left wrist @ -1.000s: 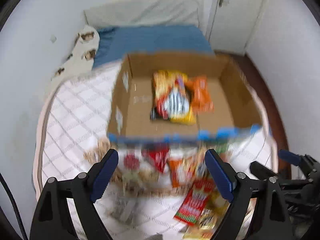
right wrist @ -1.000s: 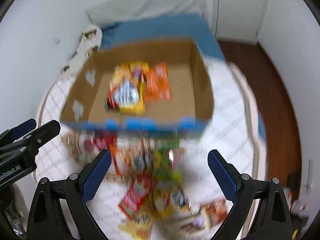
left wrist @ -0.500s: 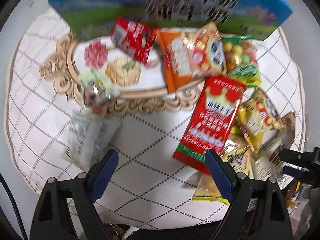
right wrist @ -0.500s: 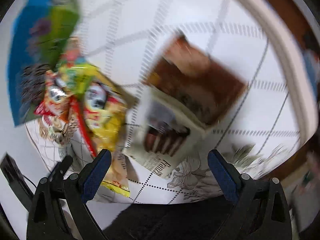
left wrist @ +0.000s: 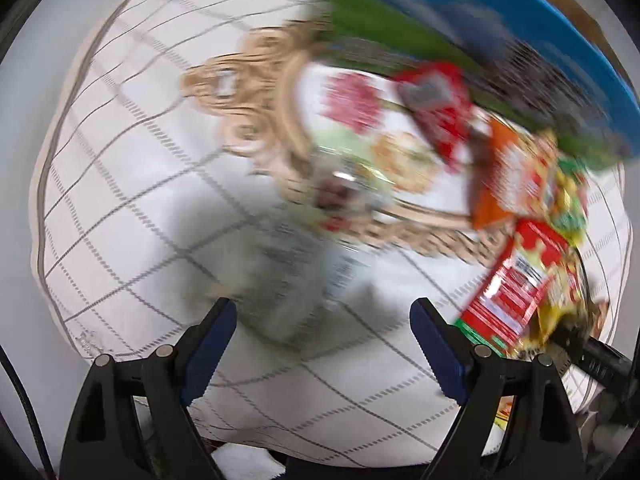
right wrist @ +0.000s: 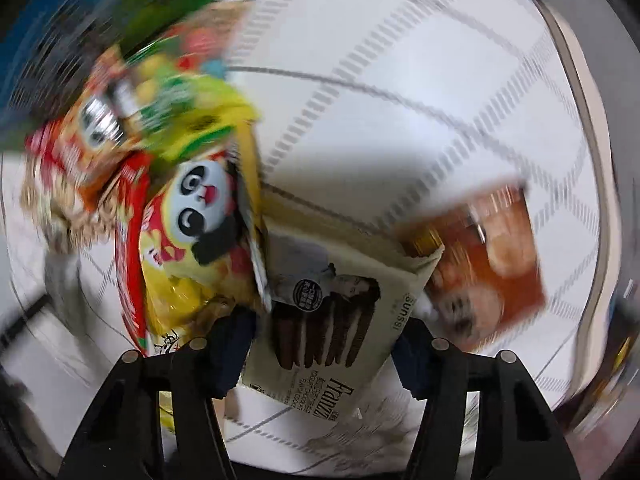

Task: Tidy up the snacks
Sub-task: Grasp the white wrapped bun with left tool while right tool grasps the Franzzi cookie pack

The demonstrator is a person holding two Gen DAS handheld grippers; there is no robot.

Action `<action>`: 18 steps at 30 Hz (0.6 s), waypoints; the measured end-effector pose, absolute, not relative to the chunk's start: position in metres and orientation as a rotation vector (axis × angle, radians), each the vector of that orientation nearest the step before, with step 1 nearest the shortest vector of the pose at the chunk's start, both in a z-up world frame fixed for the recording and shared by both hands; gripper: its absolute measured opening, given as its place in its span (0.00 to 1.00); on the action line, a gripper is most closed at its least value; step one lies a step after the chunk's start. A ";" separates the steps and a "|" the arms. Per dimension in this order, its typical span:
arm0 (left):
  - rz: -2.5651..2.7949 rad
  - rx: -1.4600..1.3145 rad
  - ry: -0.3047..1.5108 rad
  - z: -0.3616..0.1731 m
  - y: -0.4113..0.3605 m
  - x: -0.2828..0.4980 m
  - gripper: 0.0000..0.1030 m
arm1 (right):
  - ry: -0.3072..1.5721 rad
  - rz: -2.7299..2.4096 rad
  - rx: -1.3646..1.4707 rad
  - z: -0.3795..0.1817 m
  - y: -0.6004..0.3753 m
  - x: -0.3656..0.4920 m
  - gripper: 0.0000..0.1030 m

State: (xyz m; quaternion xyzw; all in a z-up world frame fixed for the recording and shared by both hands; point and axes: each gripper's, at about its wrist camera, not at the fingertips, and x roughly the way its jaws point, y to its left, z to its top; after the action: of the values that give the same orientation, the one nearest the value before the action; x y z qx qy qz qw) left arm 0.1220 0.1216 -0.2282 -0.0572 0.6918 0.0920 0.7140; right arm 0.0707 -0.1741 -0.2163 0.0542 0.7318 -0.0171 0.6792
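Cream Franzi cookie box [right wrist: 320, 332] framed between spread right gripper [right wrist: 324, 344] fingers.
Snack packets are seen heaped on a checked white bedspread [left wrist: 132, 184] below a blue carton [left wrist: 520, 40]; a panda-print yellow bag [right wrist: 200, 240] lies just left of the box, an orange-brown pack [right wrist: 488, 264] to its right. Left gripper [left wrist: 322, 344] is held spread above a blurred pale packet [left wrist: 288, 280], contact not discernible.

White quilt [left wrist: 132, 216], grey diamond stitching, covers bed. Directly on it: blue-green box [left wrist: 500, 44] at far edge, pale packet [left wrist: 288, 276] near edge, red packet [left wrist: 516, 284], cream cookie box [right wrist: 332, 312], orange-brown box [right wrist: 492, 256] just beside it, panda bag [right wrist: 192, 240]. Other snacks heaped by box, blurred.
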 end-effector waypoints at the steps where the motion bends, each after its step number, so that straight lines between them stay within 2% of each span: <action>1: 0.211 -0.133 1.535 -0.229 0.129 0.122 0.86 | 1.639 -0.020 0.071 -0.215 -0.167 0.073 0.62; 7: 0.176 0.002 1.573 -0.250 0.142 0.132 0.86 | 1.648 0.031 -0.054 -0.211 -0.148 0.087 0.61; 12: 0.147 0.057 1.714 -0.286 0.137 0.140 0.86 | 1.673 0.026 -0.031 -0.208 -0.149 0.100 0.62; 15: 0.223 -0.135 1.741 -0.295 0.161 0.130 0.86 | 1.681 0.017 0.015 -0.207 -0.157 0.104 0.62; 18: 0.325 -0.355 1.637 -0.278 0.193 0.118 0.86 | 1.684 0.016 0.073 -0.220 -0.176 0.102 0.62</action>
State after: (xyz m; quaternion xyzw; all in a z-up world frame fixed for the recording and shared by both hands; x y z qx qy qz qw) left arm 0.1178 0.1929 -0.2776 -0.1565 0.7229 0.1434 0.6576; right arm 0.1023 -0.1755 -0.2203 0.0324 0.7459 0.0071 0.6652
